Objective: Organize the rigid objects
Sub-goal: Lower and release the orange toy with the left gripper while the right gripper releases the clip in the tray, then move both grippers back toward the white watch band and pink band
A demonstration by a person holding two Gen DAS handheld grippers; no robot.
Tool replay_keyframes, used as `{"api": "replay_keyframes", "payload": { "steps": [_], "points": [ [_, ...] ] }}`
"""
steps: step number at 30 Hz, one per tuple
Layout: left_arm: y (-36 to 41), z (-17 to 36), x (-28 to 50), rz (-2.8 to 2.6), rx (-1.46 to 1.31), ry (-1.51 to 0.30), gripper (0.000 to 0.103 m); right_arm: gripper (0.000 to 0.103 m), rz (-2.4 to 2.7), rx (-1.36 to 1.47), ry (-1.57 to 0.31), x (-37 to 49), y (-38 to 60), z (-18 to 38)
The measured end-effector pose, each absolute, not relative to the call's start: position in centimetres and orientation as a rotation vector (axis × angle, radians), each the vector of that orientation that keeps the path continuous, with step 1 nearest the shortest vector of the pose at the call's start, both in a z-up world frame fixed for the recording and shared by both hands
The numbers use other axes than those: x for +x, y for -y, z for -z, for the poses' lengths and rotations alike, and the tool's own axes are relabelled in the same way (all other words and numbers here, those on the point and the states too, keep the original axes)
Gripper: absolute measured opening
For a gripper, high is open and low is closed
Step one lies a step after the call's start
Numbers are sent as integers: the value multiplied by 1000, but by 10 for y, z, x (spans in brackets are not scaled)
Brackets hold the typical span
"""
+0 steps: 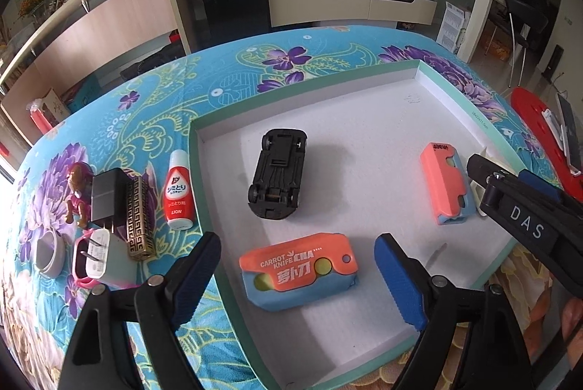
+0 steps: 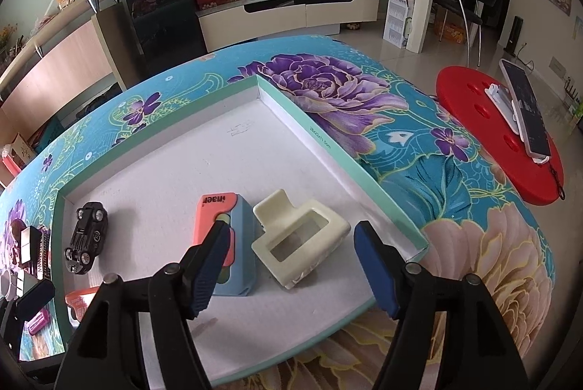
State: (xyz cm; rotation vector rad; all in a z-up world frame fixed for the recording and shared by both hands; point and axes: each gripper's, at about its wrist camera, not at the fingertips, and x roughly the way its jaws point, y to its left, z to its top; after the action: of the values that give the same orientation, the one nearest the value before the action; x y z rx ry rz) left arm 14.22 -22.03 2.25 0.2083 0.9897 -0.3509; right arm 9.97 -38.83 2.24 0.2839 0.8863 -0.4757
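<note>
A shallow white tray with a teal rim (image 1: 204, 178) (image 2: 328, 149) lies on the flowered cloth. In it are an upturned black toy car (image 1: 277, 173) (image 2: 86, 231), an orange-and-blue carrot knife (image 1: 297, 271), a second orange-and-blue knife (image 1: 446, 184) (image 2: 226, 237) and a cream hair claw (image 2: 300, 237). My left gripper (image 1: 298, 280) is open, its jaws on either side of the carrot knife without touching it. My right gripper (image 2: 291, 269) is open just above the hair claw; it also shows in the left wrist view (image 1: 517, 204).
Left of the tray lie a red-and-white bottle (image 1: 177, 189), a patterned brass lighter (image 1: 138, 217), a black charger (image 1: 105, 198), a white plug (image 1: 96, 255), a small figurine (image 1: 78, 191) and a white ring (image 1: 47, 251). A red stool (image 2: 499, 131) with a phone stands right.
</note>
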Motion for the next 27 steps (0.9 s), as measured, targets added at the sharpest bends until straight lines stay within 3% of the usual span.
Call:
{"api": "replay_keyframes", "payload": {
  "steps": [2, 5, 7, 10, 27],
  "points": [
    [218, -30, 141, 347, 203, -971, 90, 74, 476, 276, -877, 99, 387, -27],
    [210, -42, 141, 334, 177, -942, 103, 79, 472, 274, -858, 96, 387, -33],
    [202, -48, 142, 309, 157, -921, 103, 79, 457, 278, -853, 96, 386, -36],
    [189, -53, 146, 266, 127, -905, 103, 95, 456, 273, -868, 97, 385, -34],
    [134, -36, 161, 85, -9, -917, 103, 98, 413, 204, -897, 106, 369, -29]
  ]
}}
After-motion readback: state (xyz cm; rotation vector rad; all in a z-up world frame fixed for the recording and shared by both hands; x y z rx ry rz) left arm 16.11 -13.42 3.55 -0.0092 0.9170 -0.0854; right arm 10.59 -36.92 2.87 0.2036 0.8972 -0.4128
